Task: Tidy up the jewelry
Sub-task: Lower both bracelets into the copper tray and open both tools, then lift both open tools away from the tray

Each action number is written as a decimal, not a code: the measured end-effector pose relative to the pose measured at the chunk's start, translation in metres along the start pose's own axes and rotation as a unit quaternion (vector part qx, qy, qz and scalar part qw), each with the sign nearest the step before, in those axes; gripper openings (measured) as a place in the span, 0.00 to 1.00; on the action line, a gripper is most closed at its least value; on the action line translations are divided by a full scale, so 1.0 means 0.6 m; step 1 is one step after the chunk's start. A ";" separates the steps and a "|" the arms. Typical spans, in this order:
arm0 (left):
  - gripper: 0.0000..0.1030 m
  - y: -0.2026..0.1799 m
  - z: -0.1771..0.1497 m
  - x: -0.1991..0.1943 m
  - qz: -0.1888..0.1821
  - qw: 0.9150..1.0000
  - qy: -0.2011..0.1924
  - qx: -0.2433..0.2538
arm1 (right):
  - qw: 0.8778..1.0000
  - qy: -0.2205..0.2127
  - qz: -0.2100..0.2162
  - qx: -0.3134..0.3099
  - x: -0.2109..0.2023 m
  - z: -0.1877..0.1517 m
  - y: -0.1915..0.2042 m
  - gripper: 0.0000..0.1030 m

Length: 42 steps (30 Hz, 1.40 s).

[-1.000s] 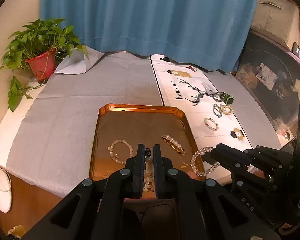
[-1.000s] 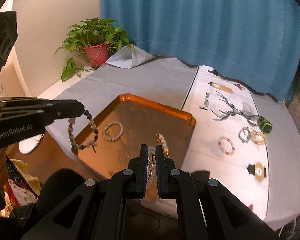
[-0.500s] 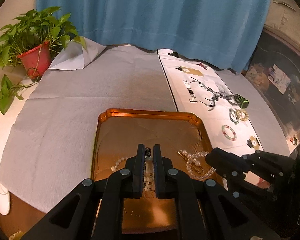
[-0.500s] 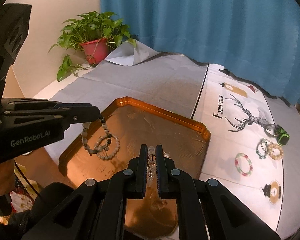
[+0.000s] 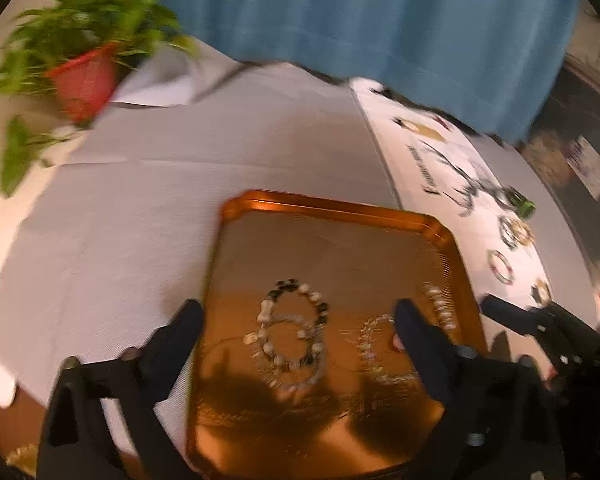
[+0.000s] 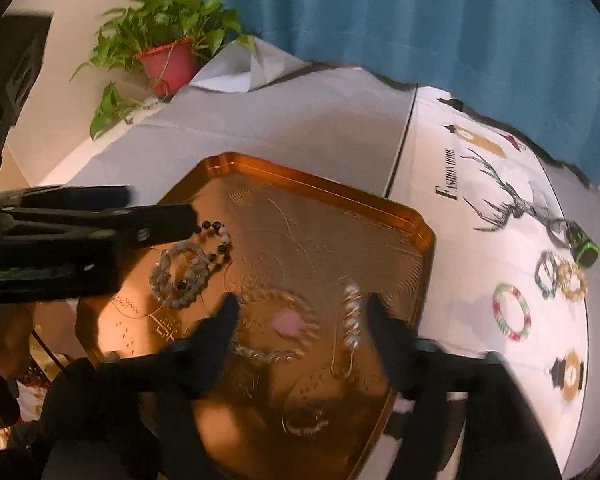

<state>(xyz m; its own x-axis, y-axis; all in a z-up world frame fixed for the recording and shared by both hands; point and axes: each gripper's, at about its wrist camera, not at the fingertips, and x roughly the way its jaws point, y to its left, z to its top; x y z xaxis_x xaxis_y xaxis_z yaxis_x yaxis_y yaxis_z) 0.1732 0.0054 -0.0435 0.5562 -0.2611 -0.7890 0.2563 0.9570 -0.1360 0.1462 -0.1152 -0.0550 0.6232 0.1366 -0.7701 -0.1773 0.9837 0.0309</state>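
Left gripper (image 5: 296,312) opening, jaws spread wide, grey-and-black bead bracelet (image 5: 292,332) lying loose between them on the copper tray (image 5: 340,208), clear of its rims. Right gripper (image 6: 300,304) opening too, clear bead bracelet (image 6: 276,328) between, unpinched; pearl clip (image 6: 352,316) just inside right jaw.

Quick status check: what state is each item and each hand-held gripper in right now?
Left hand-held gripper: jaws opening, nothing clamped.
Right hand-held gripper: jaws opening, nothing clamped.
Grey-and-black bead bracelet: lying flat in the tray, released.
Clear bead bracelet: lying flat in the tray, released.
Pearl hair clip: lying in the tray.
Copper tray: flat on the grey cloth.
Multicoloured bracelet: on the white mat, outside the tray.
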 end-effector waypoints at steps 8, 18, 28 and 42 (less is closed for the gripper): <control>0.94 -0.004 -0.112 -0.088 0.055 0.998 0.010 -0.016 | 1.000 0.002 -0.029 0.013 -0.100 -0.083 -0.002 0.70; 0.94 -0.072 -0.213 -0.219 0.056 0.998 -0.029 0.020 | 0.998 -0.038 -0.041 0.036 -0.245 -0.180 0.026 0.70; 0.94 -0.096 -0.243 -0.307 0.057 0.995 -0.072 0.027 | 0.996 -0.076 -0.036 0.020 -0.332 -0.227 0.071 0.70; 0.94 -0.113 -0.255 -0.328 0.058 0.994 -0.081 0.039 | 0.995 -0.090 -0.037 0.026 -0.364 -0.240 0.073 0.70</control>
<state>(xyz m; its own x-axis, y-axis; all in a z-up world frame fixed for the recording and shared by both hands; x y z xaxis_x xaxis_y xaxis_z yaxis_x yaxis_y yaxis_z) -0.0748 0.0114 0.0293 0.7045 -0.1732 -0.6882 0.2401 0.9708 0.0014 -0.1076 -0.1187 0.0227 0.7601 0.0778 -0.6452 -0.0897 0.9959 0.0145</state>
